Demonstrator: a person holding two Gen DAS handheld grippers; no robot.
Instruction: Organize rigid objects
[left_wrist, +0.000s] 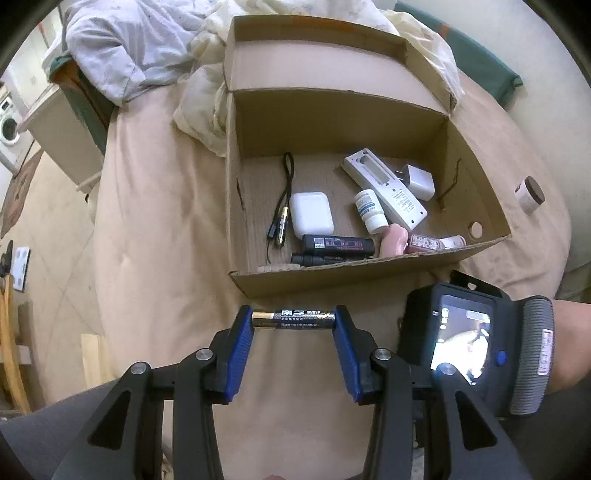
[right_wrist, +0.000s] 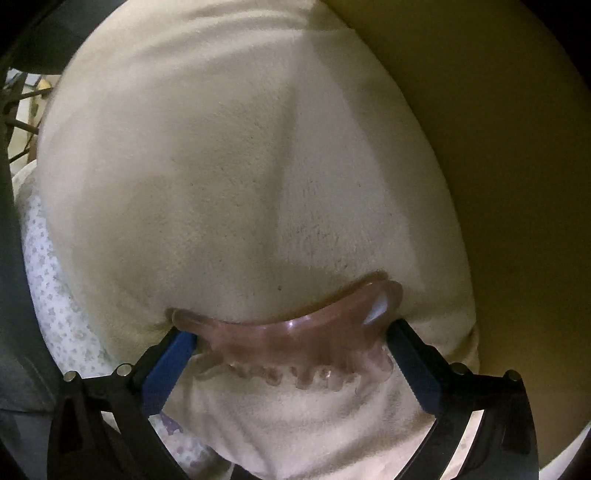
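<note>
Clamped end to end between the blue pads of the left gripper (left_wrist: 293, 321): a black-and-gold cylindrical battery (left_wrist: 293, 319), printed with the Chinese characters 南孚 and smaller lines too fine to read. Long axis lying straight across the left-wrist picture, gold end against the left pad, black end against the right. Held above a beige bedsheet (left_wrist: 147, 221), just short of the near wall of an open brown cardboard box (left_wrist: 369, 266).

Inside the box, from the left: a thin black looped cord (left_wrist: 286, 177); a white rounded earbud case (left_wrist: 311, 214); a black oblong bar with a red-and-white label (left_wrist: 338, 243), writing illegible; a white pill bottle with a blue-printed label (left_wrist: 369, 212), lying tilted; a long white plastic remote-style casing (left_wrist: 384, 188) with an empty slot and small red print, angled from upper left to lower right; a white wall charger plug (left_wrist: 417, 181). Outside the box on the right, a small round jar with a brown lid (left_wrist: 530, 194), tipped on the sheet.

In the right-wrist view, right gripper (right_wrist: 288, 339) spread wide and released, straddling a translucent pink curved toothed comb-like piece (right_wrist: 295, 332) lying on cream fleece cloth (right_wrist: 240, 166). Long axis running left to right between the blue fingers (right_wrist: 166, 365), teeth pointing toward the camera, both ends reaching past the fingertips. No writing legible there.
</note>
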